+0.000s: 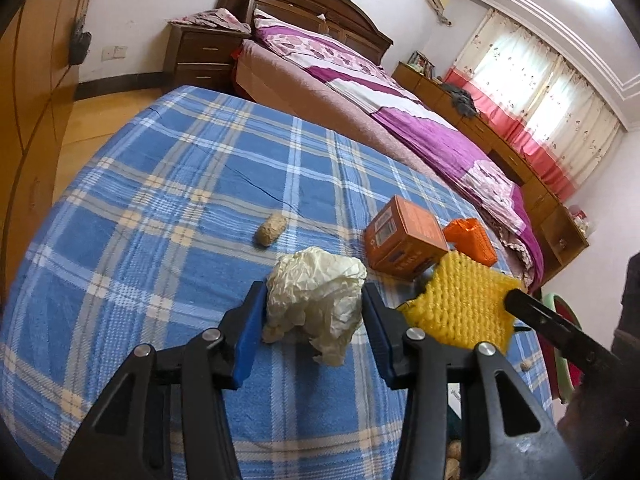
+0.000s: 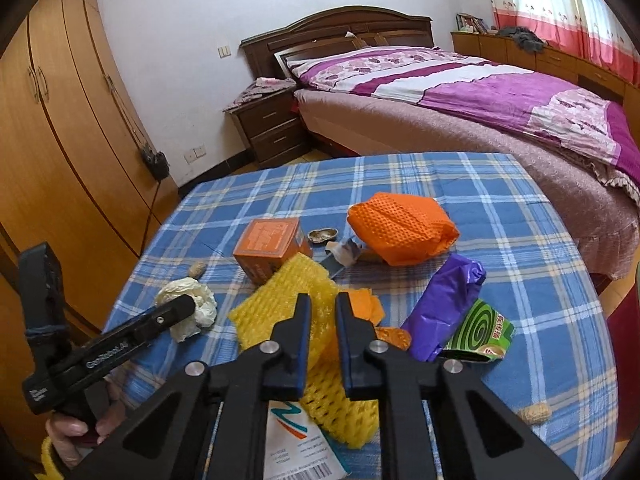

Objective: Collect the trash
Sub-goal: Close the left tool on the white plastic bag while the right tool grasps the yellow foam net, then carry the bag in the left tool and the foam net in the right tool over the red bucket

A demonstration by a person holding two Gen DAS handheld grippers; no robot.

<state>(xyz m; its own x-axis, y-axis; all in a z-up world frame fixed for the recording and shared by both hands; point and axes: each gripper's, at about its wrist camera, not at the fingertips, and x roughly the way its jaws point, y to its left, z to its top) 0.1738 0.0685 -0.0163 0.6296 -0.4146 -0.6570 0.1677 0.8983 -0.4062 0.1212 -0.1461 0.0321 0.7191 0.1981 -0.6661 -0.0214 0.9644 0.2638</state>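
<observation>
A crumpled white paper ball (image 1: 316, 300) lies on the blue plaid table (image 1: 168, 184). My left gripper (image 1: 314, 312) is open with a blue pad on each side of the ball, not squeezing it. The ball also shows in the right wrist view (image 2: 188, 308), with the left gripper (image 2: 180, 312) reaching it. My right gripper (image 2: 322, 308) is shut on a yellow foam net (image 2: 280, 304), which it holds above the table; the net also shows in the left wrist view (image 1: 460, 300).
On the table lie an orange box (image 2: 272, 248), an orange foam net (image 2: 400, 228), a purple bag (image 2: 444, 304), a green mosquito-coil box (image 2: 480, 328), a nutshell (image 2: 322, 236), peanuts (image 1: 272, 229) (image 2: 534, 414) and a printed packet (image 2: 300, 448). A bed (image 2: 480, 100) stands behind, a wardrobe (image 2: 52, 140) to the left.
</observation>
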